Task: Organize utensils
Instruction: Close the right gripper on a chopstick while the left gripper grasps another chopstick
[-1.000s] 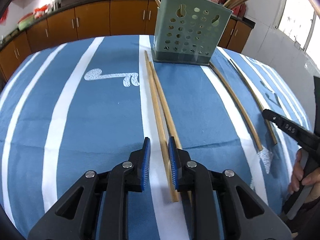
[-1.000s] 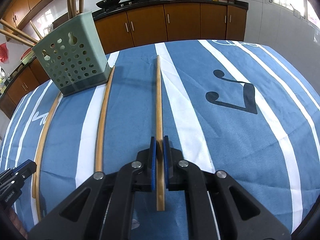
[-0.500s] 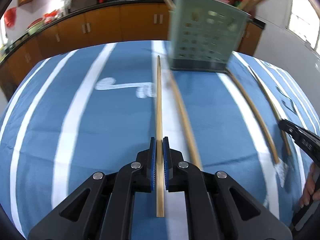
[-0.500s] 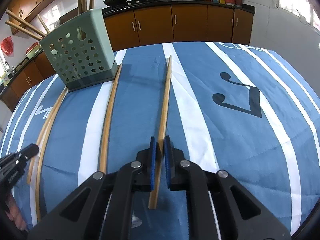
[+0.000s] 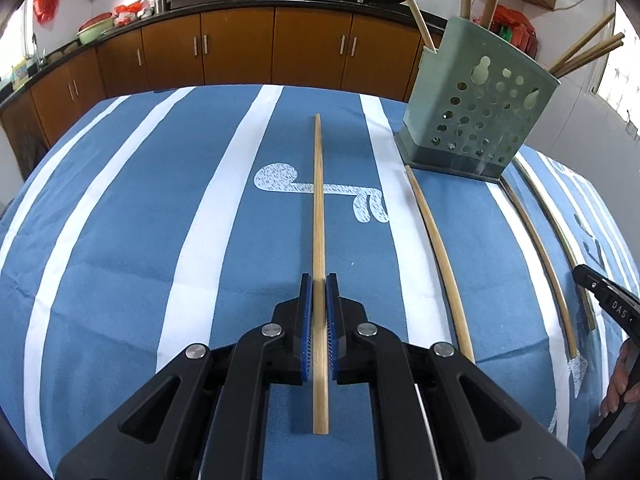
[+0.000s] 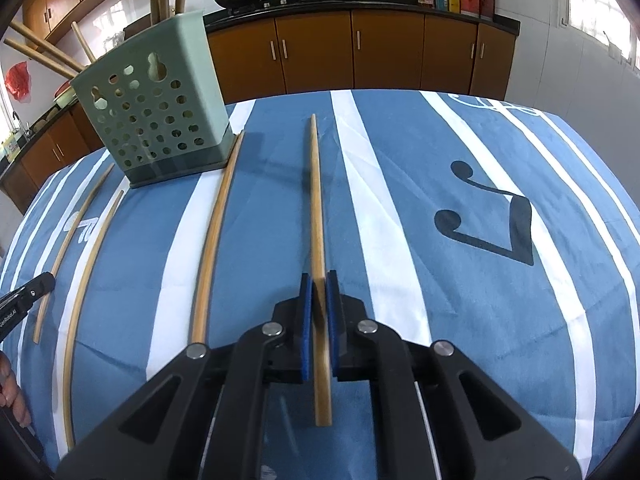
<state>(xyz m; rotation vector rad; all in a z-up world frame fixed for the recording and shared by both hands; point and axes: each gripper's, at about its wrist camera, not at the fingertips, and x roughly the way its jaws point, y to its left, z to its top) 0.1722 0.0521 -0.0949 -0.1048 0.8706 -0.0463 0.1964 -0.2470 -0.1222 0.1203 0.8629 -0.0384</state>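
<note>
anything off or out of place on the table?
Nothing damaged or spilled. Loose chopsticks lie on the cloth by the holder, e.g. one at and one at; the rest stand in it. Each gripper, left and right, grips a chopstick.

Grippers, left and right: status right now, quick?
Left gripper: closed on a chopstick.
Right gripper: closed on another chopstick.

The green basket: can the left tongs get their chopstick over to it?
Probably yes. The left tongs grip a chopstick, and only bare cloth lies toward the green basket; its top looks open.
</note>
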